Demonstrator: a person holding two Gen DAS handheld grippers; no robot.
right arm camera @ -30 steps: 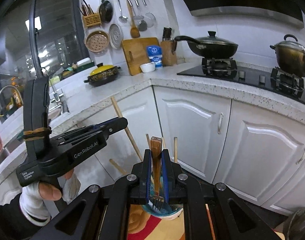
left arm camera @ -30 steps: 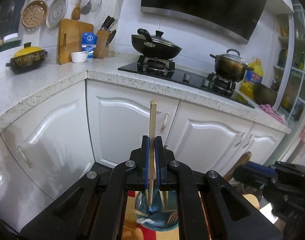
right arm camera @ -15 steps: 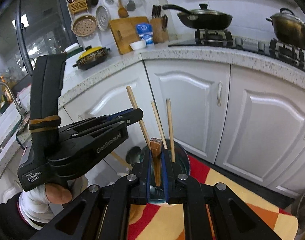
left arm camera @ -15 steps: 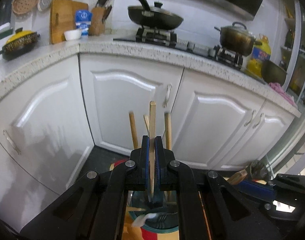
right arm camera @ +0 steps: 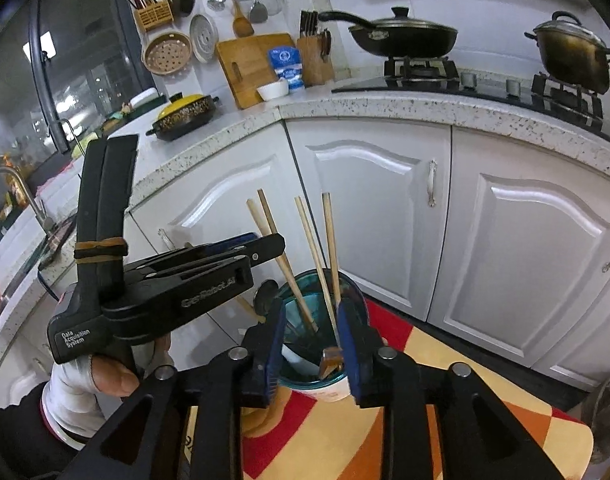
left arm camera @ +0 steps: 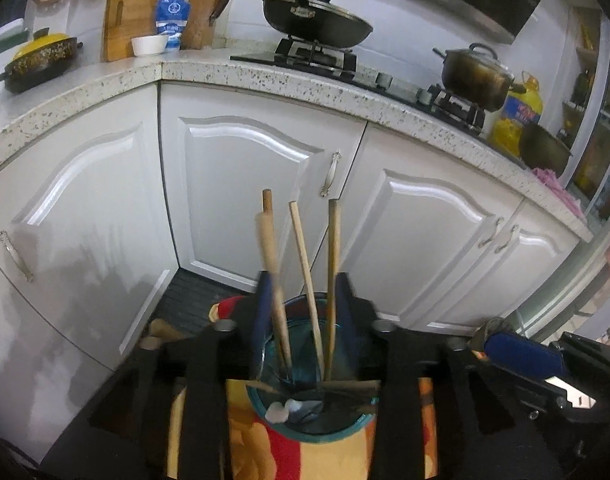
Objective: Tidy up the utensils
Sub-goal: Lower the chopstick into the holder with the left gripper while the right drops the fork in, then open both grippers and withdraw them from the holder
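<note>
A red, orange and yellow patterned surface [right arm camera: 457,432] at the frame's bottom carries the teal utensil cup [right arm camera: 325,384] at lower centre.

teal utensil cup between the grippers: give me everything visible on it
The teal cup is a round, translucent blue-green holder with a whitish base, upright on a red, orange and yellow patterned mat. Several wooden sticks lean out of it, and a brown-handled utensil and a white piece sit inside. Both grippers' jaws straddle its rim, having just been opening.
</note>
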